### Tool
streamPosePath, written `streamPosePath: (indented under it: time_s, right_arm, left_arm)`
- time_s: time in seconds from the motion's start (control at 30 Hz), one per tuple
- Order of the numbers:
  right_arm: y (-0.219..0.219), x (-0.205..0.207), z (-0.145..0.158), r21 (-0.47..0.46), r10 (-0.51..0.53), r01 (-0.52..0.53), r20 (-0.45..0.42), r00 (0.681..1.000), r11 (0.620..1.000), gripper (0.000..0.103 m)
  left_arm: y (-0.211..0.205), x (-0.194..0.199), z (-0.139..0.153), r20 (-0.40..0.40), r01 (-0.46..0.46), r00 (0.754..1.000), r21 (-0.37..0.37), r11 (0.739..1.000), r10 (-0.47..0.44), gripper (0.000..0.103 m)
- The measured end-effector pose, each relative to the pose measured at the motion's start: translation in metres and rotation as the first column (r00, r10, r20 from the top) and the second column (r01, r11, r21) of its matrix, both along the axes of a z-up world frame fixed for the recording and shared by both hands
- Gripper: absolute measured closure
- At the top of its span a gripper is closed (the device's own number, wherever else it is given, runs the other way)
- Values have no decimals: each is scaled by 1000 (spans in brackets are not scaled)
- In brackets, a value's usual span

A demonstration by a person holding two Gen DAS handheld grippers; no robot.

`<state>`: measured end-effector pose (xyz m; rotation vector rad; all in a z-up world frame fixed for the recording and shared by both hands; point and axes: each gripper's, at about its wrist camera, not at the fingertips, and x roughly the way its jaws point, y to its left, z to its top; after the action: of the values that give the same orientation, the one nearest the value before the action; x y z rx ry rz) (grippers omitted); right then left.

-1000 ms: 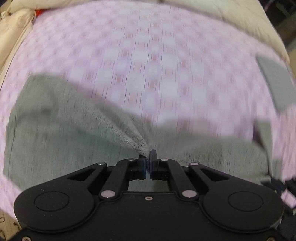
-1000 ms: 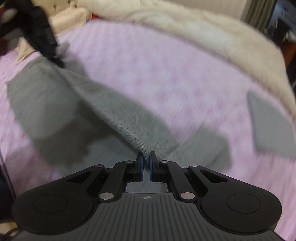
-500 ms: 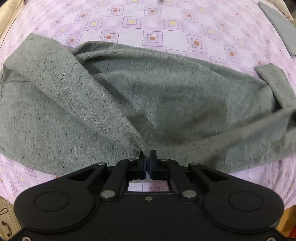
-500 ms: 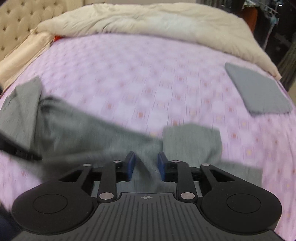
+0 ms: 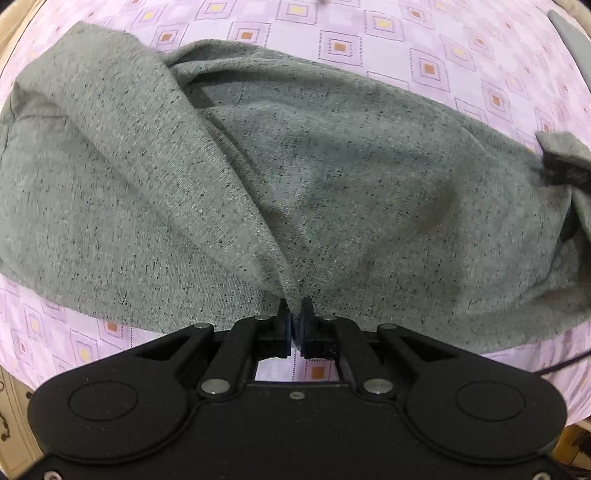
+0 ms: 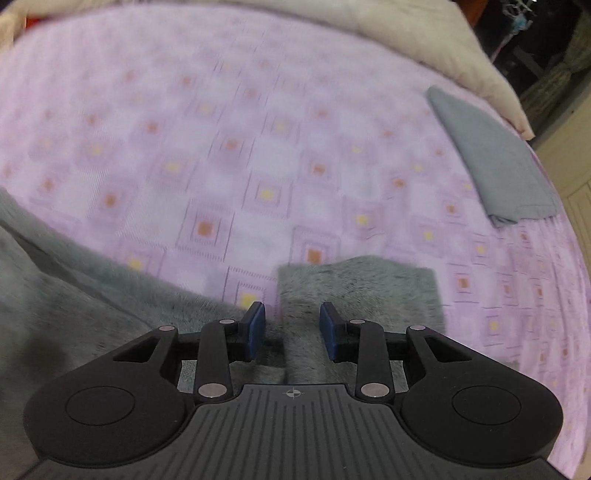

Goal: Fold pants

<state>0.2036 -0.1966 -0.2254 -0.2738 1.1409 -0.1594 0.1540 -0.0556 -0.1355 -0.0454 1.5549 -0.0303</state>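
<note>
The grey speckled pants (image 5: 332,177) lie spread and rumpled across the pink patterned bedsheet (image 5: 406,48). My left gripper (image 5: 294,317) is shut on a pinched edge of the pants near the bed's front edge. My right gripper (image 6: 291,325) is open, with nothing between its fingers, just above the pants (image 6: 354,291); a squared end of the cloth lies beyond its fingertips. The right gripper also shows as a dark shape at the right edge of the left wrist view (image 5: 565,170).
A folded grey garment (image 6: 495,162) lies on the sheet (image 6: 221,129) at the far right. A cream duvet (image 6: 424,33) is bunched along the far side of the bed. Dark furniture stands beyond the bed's right corner.
My right gripper let go of the pants and opened wider, and the cloth dropped onto the sheet. My left gripper kept its hold and lowered the pants onto the bed.
</note>
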Motion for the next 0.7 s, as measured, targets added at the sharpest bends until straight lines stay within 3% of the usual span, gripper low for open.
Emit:
streamPosePath:
  time_s: [0.13,0.17,0.27,0.4,0.5,0.57,0.63,0.7]
  right_arm:
    - [8,4,-8,-110,43,-44,-5,999,993,76]
    - [3,5,-3,-91,32,-32,-7,999,995,91]
    - [-24,2,36,22,-48,46,70,996,999,97]
    - [-83,-17,122,234,-174,110,271,947,966,97]
    - [-124,-51,185,328,-255,119,409,876,937,97]
    - [-143,-77,208,369,-320,150,457,830,917,97]
    - [-164,-107,209,397,-389,205,466,794,895,97]
    - [-178,-134,187,423,-461,283,415,784,861,97]
  left_arm:
    - [5,7,1,-5,-19,1000,-4,1000,19,97]
    - [5,7,0,-2,-21,1000,-6,1000,21,97]
    - [1,14,4,35,-27,999,-22,999,28,98]
    - [-1,29,56,190,-6,982,-61,998,17,99]
    - [-4,38,110,357,27,934,-70,997,0,99]
    - [2,35,142,461,45,887,-77,996,-5,99]
    - [10,28,162,540,56,842,-54,997,-18,99]
    - [18,16,158,559,80,827,-26,996,-52,98]
